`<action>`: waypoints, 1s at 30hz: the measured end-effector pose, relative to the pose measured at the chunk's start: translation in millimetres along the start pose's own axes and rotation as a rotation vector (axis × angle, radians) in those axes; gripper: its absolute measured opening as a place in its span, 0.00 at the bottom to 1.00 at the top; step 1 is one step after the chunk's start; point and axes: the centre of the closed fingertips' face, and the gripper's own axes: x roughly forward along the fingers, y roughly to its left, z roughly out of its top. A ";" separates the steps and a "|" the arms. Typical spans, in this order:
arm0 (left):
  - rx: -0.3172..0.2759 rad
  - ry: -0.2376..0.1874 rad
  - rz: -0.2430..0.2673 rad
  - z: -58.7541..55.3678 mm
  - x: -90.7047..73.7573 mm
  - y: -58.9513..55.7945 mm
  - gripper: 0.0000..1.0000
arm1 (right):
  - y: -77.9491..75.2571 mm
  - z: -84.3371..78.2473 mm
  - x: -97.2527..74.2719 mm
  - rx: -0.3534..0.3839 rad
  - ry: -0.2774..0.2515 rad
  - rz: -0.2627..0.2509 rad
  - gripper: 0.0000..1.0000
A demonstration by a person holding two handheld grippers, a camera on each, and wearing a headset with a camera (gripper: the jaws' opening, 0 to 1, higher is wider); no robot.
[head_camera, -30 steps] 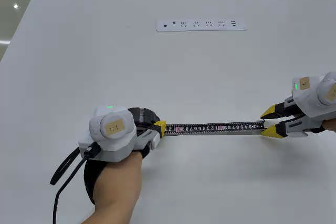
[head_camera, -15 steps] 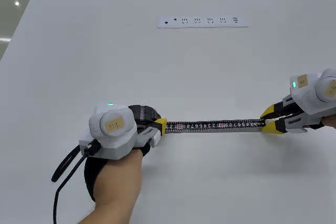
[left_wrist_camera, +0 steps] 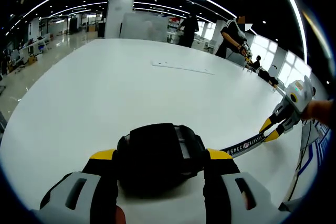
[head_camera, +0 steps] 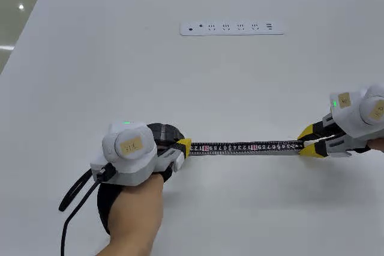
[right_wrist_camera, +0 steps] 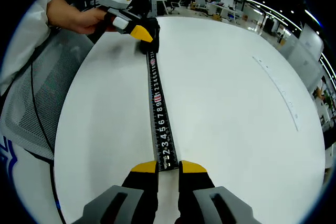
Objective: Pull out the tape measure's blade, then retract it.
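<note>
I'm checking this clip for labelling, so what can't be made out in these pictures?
Head view: the tape measure case is mostly covered by the left gripper holding it.
Right gripper view: the blade's end hook is hidden between the right gripper's fingers.
Head view: the power strip's markings are too small to read.
Left gripper view: the blade's numbers are blurred.

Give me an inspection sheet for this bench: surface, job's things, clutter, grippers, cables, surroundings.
Surface: white table, no spills seen.
Job's things: black case at the table's near side; blade pulled out, lying straight along the table.
Clutter: power strip at the far side.
Grippers: left gripper shut on the case; right gripper shut on the blade's end.
Cables: black cable hangs from the left gripper.
Surroundings: open hall; people beyond the table; mesh chair beside it.
</note>
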 end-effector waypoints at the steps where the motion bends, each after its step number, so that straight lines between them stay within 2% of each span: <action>1: -0.001 -0.002 0.000 0.1 -0.1 0.0 0.62 | -0.3 -0.1 0.1 0.004 0.000 -0.004 0.10; 30: -0.006 0.021 -0.010 -0.8 -0.7 1.4 0.59 | -1.1 1.0 1.3 0.009 0.001 0.007 0.09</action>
